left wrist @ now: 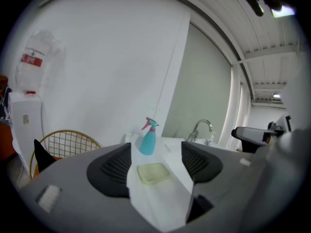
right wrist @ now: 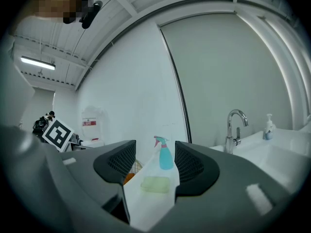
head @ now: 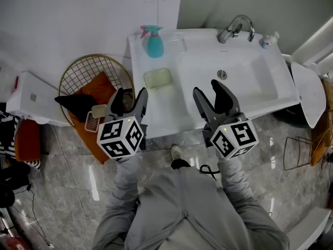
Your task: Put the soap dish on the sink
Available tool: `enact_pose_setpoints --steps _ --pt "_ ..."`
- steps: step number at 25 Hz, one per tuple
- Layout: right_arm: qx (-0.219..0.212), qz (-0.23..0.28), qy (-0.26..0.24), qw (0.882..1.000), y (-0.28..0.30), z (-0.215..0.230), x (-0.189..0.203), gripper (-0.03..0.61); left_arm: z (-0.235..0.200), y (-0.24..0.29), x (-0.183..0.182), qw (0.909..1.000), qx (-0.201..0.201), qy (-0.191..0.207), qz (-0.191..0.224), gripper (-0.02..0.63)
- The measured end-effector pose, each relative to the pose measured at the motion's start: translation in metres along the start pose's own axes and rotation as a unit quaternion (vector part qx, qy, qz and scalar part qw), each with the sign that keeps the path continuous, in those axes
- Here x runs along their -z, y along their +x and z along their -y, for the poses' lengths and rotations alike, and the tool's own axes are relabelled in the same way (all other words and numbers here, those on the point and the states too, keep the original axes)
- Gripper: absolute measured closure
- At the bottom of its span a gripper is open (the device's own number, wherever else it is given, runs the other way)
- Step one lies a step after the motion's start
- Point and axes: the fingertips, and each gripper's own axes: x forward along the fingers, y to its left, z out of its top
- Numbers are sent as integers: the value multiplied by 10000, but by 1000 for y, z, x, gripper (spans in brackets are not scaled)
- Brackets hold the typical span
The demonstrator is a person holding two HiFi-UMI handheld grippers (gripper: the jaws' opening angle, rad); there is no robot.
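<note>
Resting flat on the left ledge of the sink (head: 171,113), the pale green soap dish (head: 157,78) lies upright, with nothing gripping it. It sits beside the basin, and a teal spray bottle (head: 154,41) stands just behind it toward the wall. Across the basin, the faucet (head: 235,27) and a small pump bottle (head: 269,39) stand along the back rim.

Both gripper views look along their own jaws at the dish, which lies some way ahead and well clear of the pads. The left tongs (head: 131,94) are released, jaws spread with only the white ledge showing between them. The right tongs (head: 207,89) are likewise released and carry nothing. Each hovers near the sink's front edge, apart from the dish.

To the left of the sink, a round wire basket (head: 83,74) stands on the floor with orange and dark items inside.

As I judge it, the task is essentially done: the dish is on the sink and let go, and nothing appears left but drawing both tongs away.
</note>
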Motion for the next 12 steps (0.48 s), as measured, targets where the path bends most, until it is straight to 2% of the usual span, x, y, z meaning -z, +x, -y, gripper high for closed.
enact_pose_setpoints --steps 12 --pt "56 183 -82 9998 -22 -16 -12 328 14 -44 -29 9963 -5 754 405 265"
